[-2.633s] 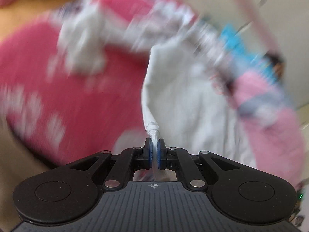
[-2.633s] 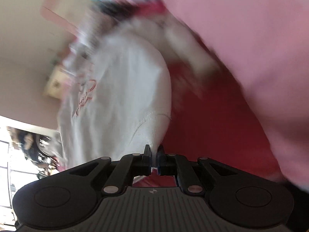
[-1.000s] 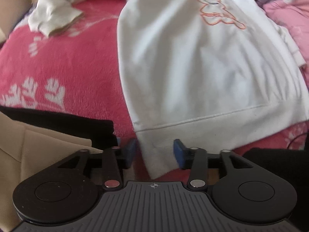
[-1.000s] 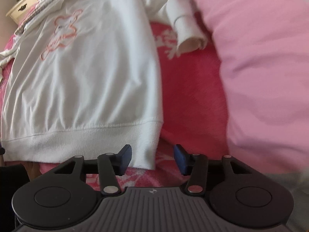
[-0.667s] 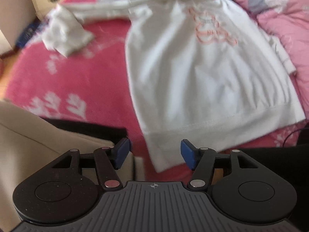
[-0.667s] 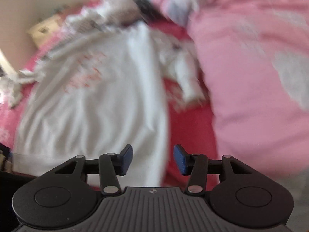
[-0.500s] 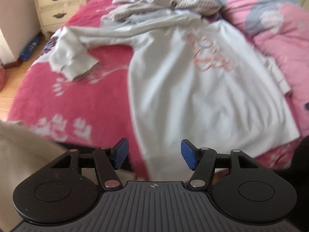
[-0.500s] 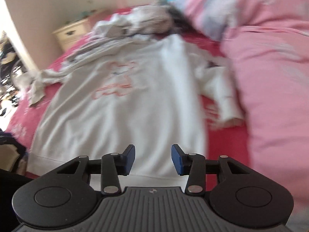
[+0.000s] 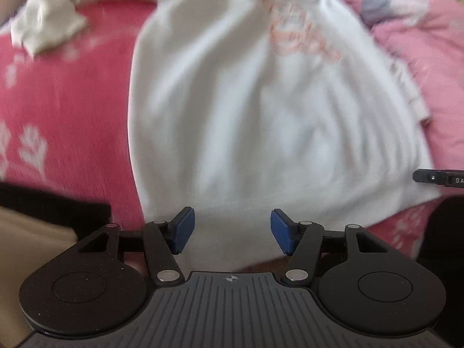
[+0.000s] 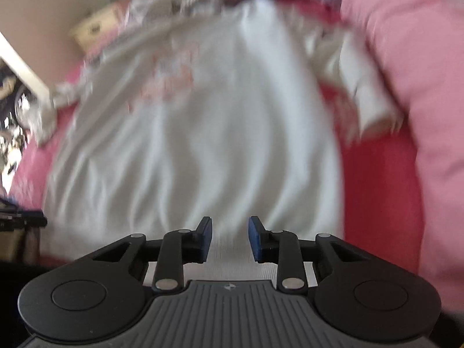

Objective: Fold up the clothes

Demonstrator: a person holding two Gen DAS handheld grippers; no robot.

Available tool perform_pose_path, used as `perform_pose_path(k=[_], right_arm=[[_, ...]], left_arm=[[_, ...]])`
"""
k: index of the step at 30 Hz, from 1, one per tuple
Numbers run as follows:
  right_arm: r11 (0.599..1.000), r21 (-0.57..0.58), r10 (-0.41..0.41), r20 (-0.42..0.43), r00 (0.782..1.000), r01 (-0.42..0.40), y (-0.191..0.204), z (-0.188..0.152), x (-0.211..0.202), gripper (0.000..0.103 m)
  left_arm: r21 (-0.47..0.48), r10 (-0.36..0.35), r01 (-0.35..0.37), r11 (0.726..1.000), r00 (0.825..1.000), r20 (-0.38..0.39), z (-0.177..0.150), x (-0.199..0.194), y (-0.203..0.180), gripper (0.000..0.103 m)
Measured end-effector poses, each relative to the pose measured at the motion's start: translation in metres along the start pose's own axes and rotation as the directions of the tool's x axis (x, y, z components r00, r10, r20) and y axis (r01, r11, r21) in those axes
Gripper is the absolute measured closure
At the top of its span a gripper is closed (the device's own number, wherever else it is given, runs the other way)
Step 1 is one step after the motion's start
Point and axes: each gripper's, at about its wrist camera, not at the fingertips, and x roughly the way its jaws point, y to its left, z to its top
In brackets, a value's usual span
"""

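Both grippers have let go and lifted: left gripper and right gripper hover, fingers released, over the white sweatshirt, spread flat, unfolded, on the bed; folds remain.

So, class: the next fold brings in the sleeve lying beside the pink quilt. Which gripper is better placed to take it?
Right. The right gripper, open and empty, has that sleeve ahead on its own side; the left gripper faces the sweatshirt's other half.
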Motion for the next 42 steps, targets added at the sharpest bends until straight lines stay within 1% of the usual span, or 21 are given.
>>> perform_pose_path(k=[3,4,7,9,11,13,16,18,20,22,23,24,26,28,31,36,38,39,41,42], right_arm=[[0.999,0.009,-0.049,0.062,0.997,0.049,-0.008,0.014,0.004,0.073],[0.998,0.021,-0.054,0.076,0.996,0.053,-0.011,0.017,0.006,0.073],[0.997,0.060,-0.060,0.109,0.992,0.053,-0.017,0.031,0.016,0.073],[0.996,0.068,-0.062,0.126,0.990,0.054,-0.019,0.042,0.020,0.073],[0.997,0.058,-0.054,0.131,0.990,0.047,-0.016,0.056,0.031,0.073],[0.999,0.037,-0.042,0.128,0.991,0.037,-0.007,0.072,0.046,0.073],[1.000,-0.018,-0.001,0.130,0.991,0.003,0.009,0.091,0.062,0.073],[0.998,-0.058,0.036,0.130,0.991,-0.029,0.024,0.102,0.074,0.072],[0.995,-0.087,0.068,0.123,0.990,-0.057,0.037,0.113,0.089,0.073],[0.991,-0.109,0.084,0.110,0.990,-0.072,0.049,0.123,0.106,0.073],[0.990,-0.117,0.086,0.102,0.991,-0.074,0.055,0.127,0.115,0.073],[0.990,-0.118,0.090,0.097,0.991,-0.078,0.059,0.132,0.123,0.073],[0.989,-0.114,0.100,0.091,0.991,-0.090,0.067,0.141,0.137,0.072],[0.989,-0.105,0.110,0.090,0.990,-0.100,0.074,0.150,0.151,0.073],[0.992,-0.075,0.113,0.106,0.988,-0.106,0.079,0.164,0.164,0.073],[0.994,-0.029,0.112,0.121,0.986,-0.109,0.083,0.182,0.178,0.072],[0.994,-0.019,0.105,0.123,0.987,-0.103,0.082,0.186,0.182,0.072],[0.995,-0.017,0.098,0.122,0.988,-0.097,0.082,0.187,0.185,0.072],[0.997,-0.018,0.082,0.125,0.989,-0.081,0.080,0.191,0.188,0.072],[0.997,-0.018,0.074,0.128,0.989,-0.072,0.079,0.192,0.189,0.072]], left_arm=[[0.006,-0.020,0.020,1.000,0.998,0.059,0.021,-0.010,-0.004,0.044],[0.012,-0.025,0.024,1.000,0.997,0.078,0.029,-0.010,-0.007,0.044],[0.019,-0.023,0.021,1.000,0.993,0.116,0.051,0.001,-0.017,0.044],[0.002,-0.032,0.032,0.999,0.992,0.125,0.065,0.013,-0.023,0.044],[-0.013,-0.051,0.053,0.999,0.991,0.123,0.083,0.026,-0.030,0.044],[-0.020,-0.053,0.056,0.998,0.991,0.123,0.097,0.036,-0.034,0.044],[-0.024,-0.044,0.048,0.999,0.989,0.140,0.111,0.042,-0.034,0.044],[-0.029,-0.017,0.022,0.999,0.985,0.174,0.122,0.038,-0.025,0.044],[-0.033,0.029,-0.022,0.999,0.975,0.220,0.135,0.032,-0.012,0.044],[-0.005,0.088,-0.090,0.996,0.959,0.270,0.152,0.025,0.001,0.044],[0.020,0.120,-0.132,0.991,0.947,0.298,0.161,0.023,0.006,0.044],[0.062,0.150,-0.181,0.982,0.931,0.332,0.170,0.022,0.010,0.044],[0.150,0.193,-0.268,0.952,0.901,0.388,0.187,0.025,0.014,0.044],[0.240,0.207,-0.329,0.914,0.883,0.422,0.204,0.036,0.015,0.044],[0.348,0.174,-0.341,0.873,0.885,0.431,0.227,0.061,0.009,0.044],[0.447,0.168,-0.402,0.799,0.863,0.476,0.243,0.107,-0.014,0.044],[0.483,0.163,-0.426,0.765,0.854,0.494,0.250,0.126,-0.023,0.047],[0.500,0.161,-0.438,0.747,0.849,0.503,0.253,0.135,-0.027,0.048],[0.533,0.155,-0.461,0.710,0.840,0.520,0.259,0.154,-0.037,0.071],[0.549,0.151,-0.472,0.690,0.835,0.528,0.263,0.163,-0.041,0.078]])
